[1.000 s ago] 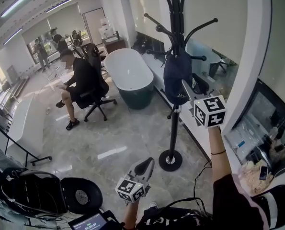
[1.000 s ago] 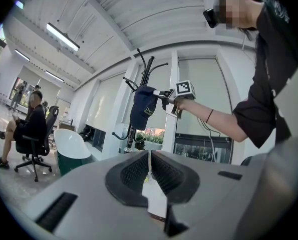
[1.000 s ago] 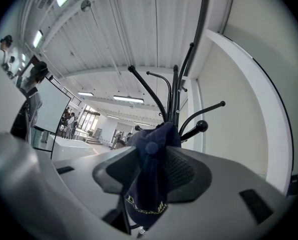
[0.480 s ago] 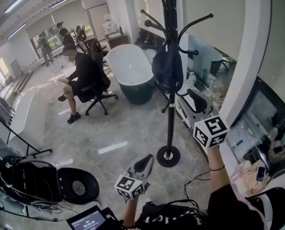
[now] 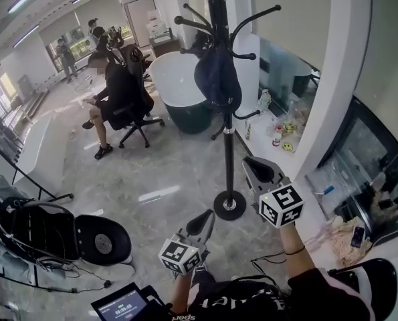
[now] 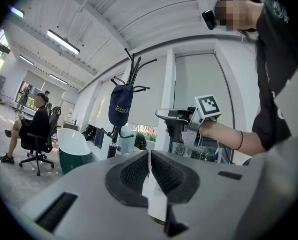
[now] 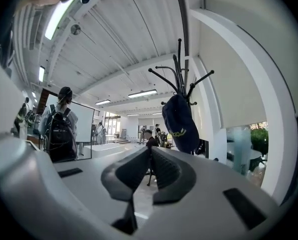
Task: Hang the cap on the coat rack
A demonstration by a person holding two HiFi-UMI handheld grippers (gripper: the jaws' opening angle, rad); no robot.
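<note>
The dark blue cap (image 5: 217,79) hangs on a hook of the black coat rack (image 5: 227,152), free of both grippers. It also shows in the left gripper view as the cap (image 6: 120,105) and in the right gripper view as the cap (image 7: 181,124). My right gripper (image 5: 259,171) is low beside the rack's pole, well below the cap. Its jaws are closing, with the pads nearly together and nothing between them (image 7: 150,151). My left gripper (image 5: 202,223) is near my body, shut and empty (image 6: 149,154).
The rack's round base (image 5: 230,204) stands on the marble floor. A white bathtub (image 5: 175,85) stands behind it, and a person sits on an office chair (image 5: 115,102). An open black case (image 5: 51,236) lies at the left. A white pillar (image 5: 332,79) rises at the right.
My right gripper has come down and away from the cap and its jaws have closed. The cap stays on the rack. The left gripper has barely moved.
</note>
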